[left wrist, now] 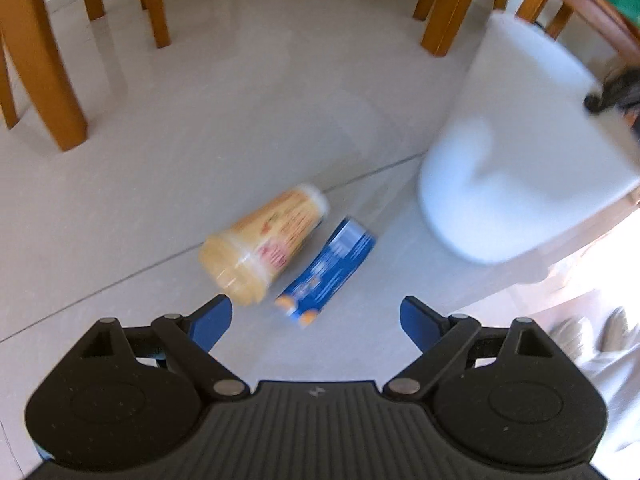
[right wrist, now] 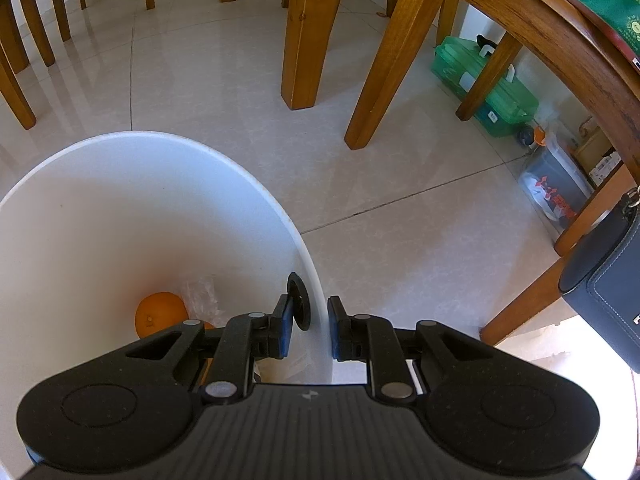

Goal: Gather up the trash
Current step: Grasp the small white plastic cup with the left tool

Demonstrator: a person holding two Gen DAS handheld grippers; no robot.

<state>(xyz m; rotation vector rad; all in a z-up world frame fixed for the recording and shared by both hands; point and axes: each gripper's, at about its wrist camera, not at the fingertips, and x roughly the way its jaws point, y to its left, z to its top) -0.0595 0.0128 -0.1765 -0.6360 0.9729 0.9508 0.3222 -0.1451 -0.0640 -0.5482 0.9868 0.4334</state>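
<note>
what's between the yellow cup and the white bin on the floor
In the left wrist view, a blue carton lies beside the yellow cup; past it, bare tile up to the white bin.

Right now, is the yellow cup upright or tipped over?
Tipped over: the yellow cup lies on its side on the floor tiles, beside the blue carton.
</note>
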